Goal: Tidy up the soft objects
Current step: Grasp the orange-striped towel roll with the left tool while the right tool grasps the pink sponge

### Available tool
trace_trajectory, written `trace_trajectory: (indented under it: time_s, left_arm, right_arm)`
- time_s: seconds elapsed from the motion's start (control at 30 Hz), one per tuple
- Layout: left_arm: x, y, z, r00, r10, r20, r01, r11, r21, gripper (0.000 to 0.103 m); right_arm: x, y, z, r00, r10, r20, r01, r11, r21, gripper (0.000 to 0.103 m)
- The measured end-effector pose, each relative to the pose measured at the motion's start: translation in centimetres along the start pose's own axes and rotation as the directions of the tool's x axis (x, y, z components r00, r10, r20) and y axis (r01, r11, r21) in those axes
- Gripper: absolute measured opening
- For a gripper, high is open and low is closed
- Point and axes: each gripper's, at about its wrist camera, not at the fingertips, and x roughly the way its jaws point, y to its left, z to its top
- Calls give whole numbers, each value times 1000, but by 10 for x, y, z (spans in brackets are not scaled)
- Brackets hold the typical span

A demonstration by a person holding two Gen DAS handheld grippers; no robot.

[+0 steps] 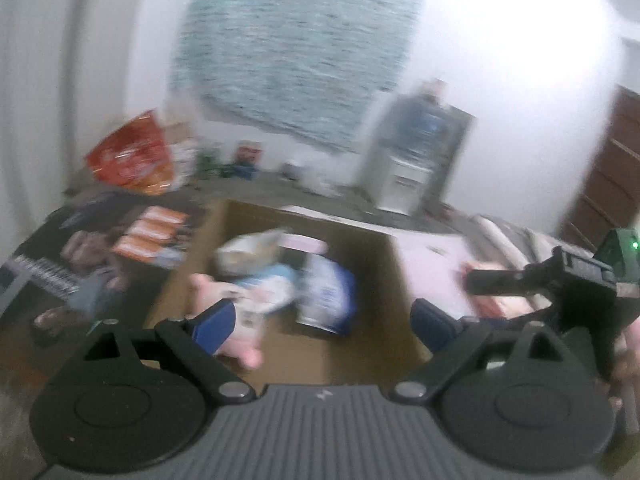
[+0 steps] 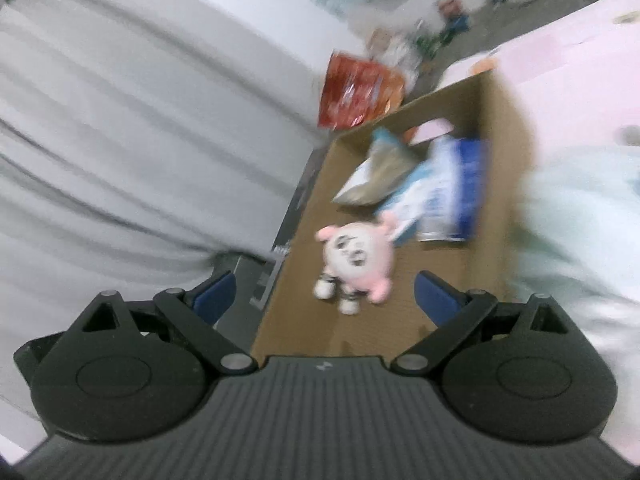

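Although both views are smeared by motion, one pink plush toy [image 2: 356, 260] can be seen lying on the floor of an open cardboard box [image 2: 500, 160], just in front of two blue-and-white packets [image 2: 448, 192] and one grey pouch [image 2: 376, 176]. The right gripper [image 2: 325, 296] stands wide apart and empty above it; the left gripper [image 1: 322, 322] likewise gapes, holding nothing. One red bag [image 1: 132, 156] stands beyond the box. Print on the packets is unreadable.
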Motion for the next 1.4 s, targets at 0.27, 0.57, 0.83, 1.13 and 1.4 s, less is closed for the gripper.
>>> trace_trajectory:
  time_s: [0.27,0.57,0.83,1.13,1.4]
  left_arm:
    - [8,-84,-29,981,-189,-43,192,975,111,95]
    - [51,-180,-56,950,-262,-171,305,901,309,95]
    - [109,-254,-54,957,-177,-229,276,795,539,94]
    - [189,-322,-82,913,-126,-387,387,565,729,94]
    - [262,-348,-92,903,-36,-427,384,510,770,87]
  right_arm:
    - [-181,-73,-51,929,-163,331,134,985,107,96]
    - [-254,-129,-122,833,-292,470,188,948,256,95]
    - [-273,-165,-149,783,-308,541,130,931,342,79]
    - [-287,-199,-152,769,-335,544,106,906,409,74]
    - [-278,-228,-140,795,-335,505,86,887,453,74]
